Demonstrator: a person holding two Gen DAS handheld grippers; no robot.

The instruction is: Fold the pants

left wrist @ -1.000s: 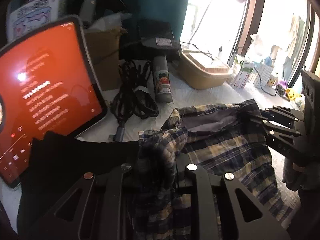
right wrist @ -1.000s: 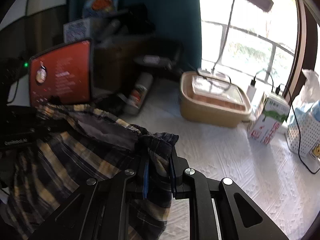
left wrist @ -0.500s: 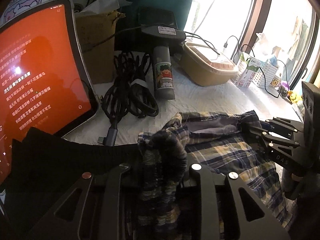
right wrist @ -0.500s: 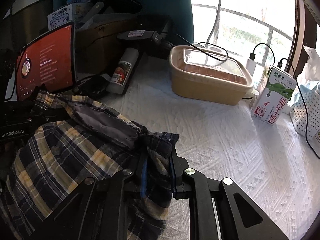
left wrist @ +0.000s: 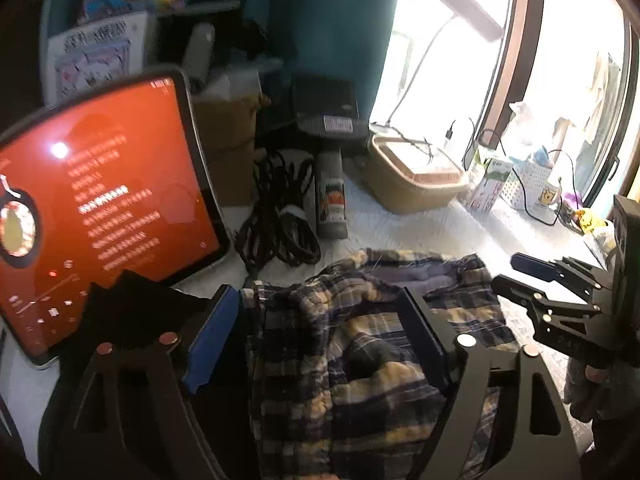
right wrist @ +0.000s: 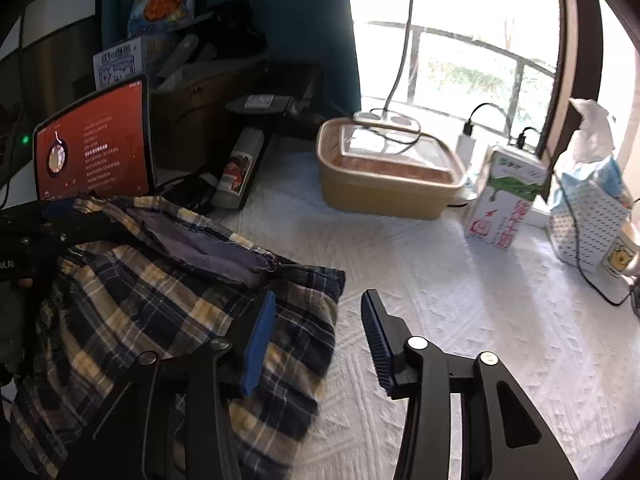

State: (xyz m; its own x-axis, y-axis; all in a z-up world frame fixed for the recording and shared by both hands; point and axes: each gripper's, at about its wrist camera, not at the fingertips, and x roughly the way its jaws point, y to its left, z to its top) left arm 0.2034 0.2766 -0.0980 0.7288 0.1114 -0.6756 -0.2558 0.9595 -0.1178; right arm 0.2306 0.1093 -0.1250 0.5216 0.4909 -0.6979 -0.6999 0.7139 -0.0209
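White tabletop [right wrist: 460, 320], pants [right wrist: 160, 300] likely under opening tongs [right wrist: 316, 320]

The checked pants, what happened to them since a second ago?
Both grippers let go. The left gripper and the right gripper were pinching bunched corners of the navy-and-yellow checked cloth pants; their jaws have just been opening, so the cloth has dropped flat onto the white textured table cover. The red-screened tablet and tan lidded box stayed put.

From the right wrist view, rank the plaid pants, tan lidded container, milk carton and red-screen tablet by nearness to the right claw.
1. Plaid pants, under the right claw, left side.
2. Tan lidded container and milk carton, ahead and ahead-right: too close to call.
3. Red-screen tablet, far left.
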